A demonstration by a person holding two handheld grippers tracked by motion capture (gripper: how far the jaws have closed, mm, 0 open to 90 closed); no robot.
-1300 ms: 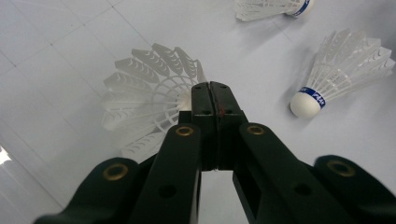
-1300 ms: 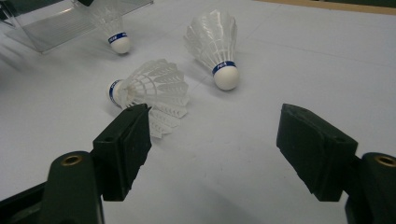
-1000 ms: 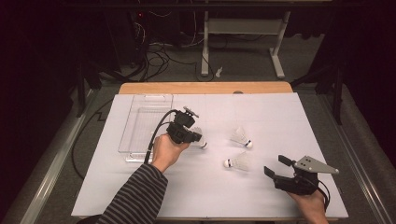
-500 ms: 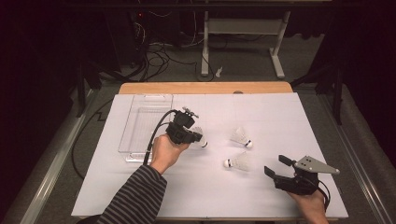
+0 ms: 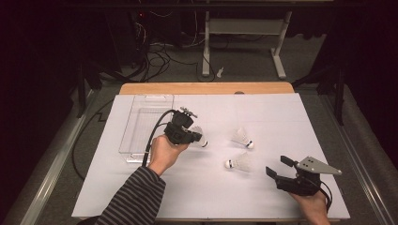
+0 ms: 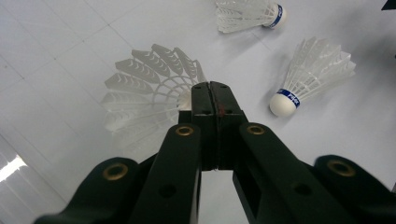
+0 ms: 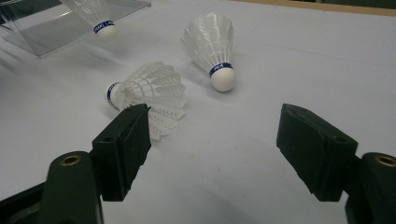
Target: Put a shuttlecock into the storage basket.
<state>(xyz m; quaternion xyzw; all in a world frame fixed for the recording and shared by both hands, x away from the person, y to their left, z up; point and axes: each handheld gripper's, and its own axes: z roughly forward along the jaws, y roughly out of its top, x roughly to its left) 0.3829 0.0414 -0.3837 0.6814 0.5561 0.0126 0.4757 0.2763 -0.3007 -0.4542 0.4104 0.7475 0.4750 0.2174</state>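
White paper [image 5: 141, 187] covers your table. Your left gripper [image 5: 199, 138] has its jaws pinched together on a shuttlecock [image 6: 149, 100] by its feather skirt, near the clear tray [image 5: 141, 117]. Your right gripper [image 5: 278, 169] rests wide apart, holding nothing, two other shuttlecocks [image 5: 238, 163] lying ahead of it.

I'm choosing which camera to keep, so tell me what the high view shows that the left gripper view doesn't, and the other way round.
High view, not the left gripper view: the clear tray, the right gripper with its jaws open, and the striped sleeve.

Left gripper view, not the high view: a close look at the left gripper, its jaws shut on the feather skirt of the held shuttlecock.

Both: the held shuttlecock and two loose shuttlecocks lying apart on the white sheet.
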